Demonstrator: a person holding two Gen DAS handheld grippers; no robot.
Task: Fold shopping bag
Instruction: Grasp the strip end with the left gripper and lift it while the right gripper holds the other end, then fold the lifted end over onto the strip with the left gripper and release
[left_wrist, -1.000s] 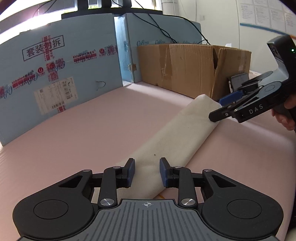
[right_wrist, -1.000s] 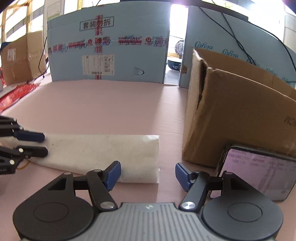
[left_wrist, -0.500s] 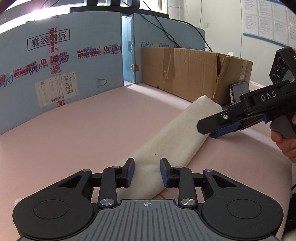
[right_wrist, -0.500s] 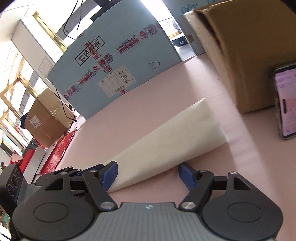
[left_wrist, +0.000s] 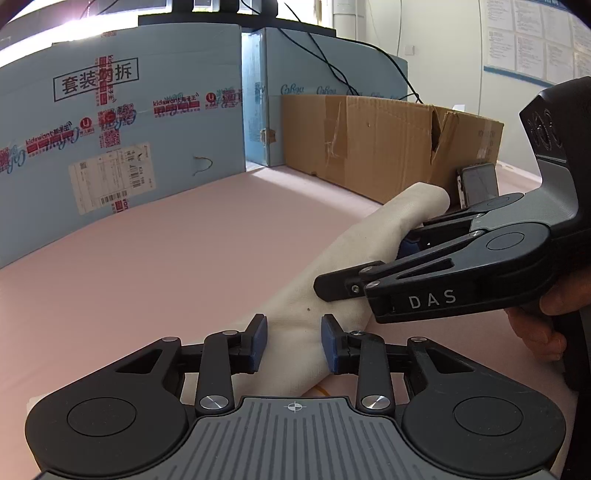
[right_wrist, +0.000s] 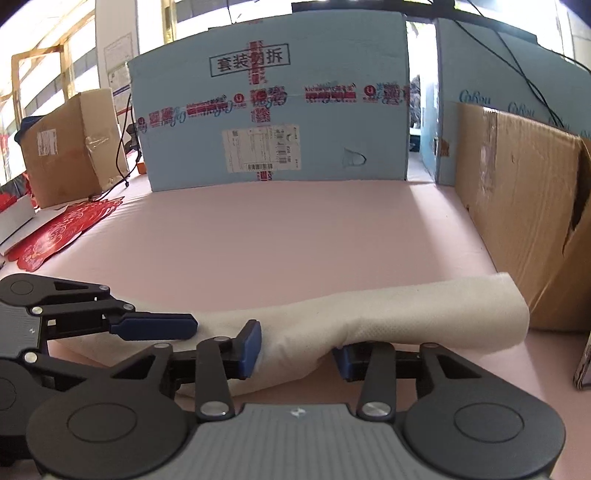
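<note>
Two grippers: we are working both on one cream shopping bag (right_wrist: 406, 314), already folded into a long narrow strip lying on the pink table (right_wrist: 277, 236).
Landmark: we are placing everything against the brown cardboard box (right_wrist: 524, 206) at the table's right side.
Bag: it is lying with its far end just beside the foot of the cardboard box and running away from the box toward the left gripper.
Left gripper (left_wrist: 293, 341): we are holding it at the bag end farthest from the box, its blue pads a little apart with the cloth lying between them; whether they are pressing the cloth, we cannot tell.
Right gripper (right_wrist: 295, 350): we are closing its jaws on the bag's middle, between the left gripper and the box; the cloth is bunching up between the pads and lifting slightly there.
Step in hand: we are, by our reading, taking hold of the strip for the next fold across its length.
Next move: it is calling for a firm pinch through all layers, then carrying the box-side part over toward the left gripper while that end is being kept flat.
Care: we are watching that the layers are not slipping apart, and that the phone (left_wrist: 478, 184) leaning on the box is not getting knocked.
</note>
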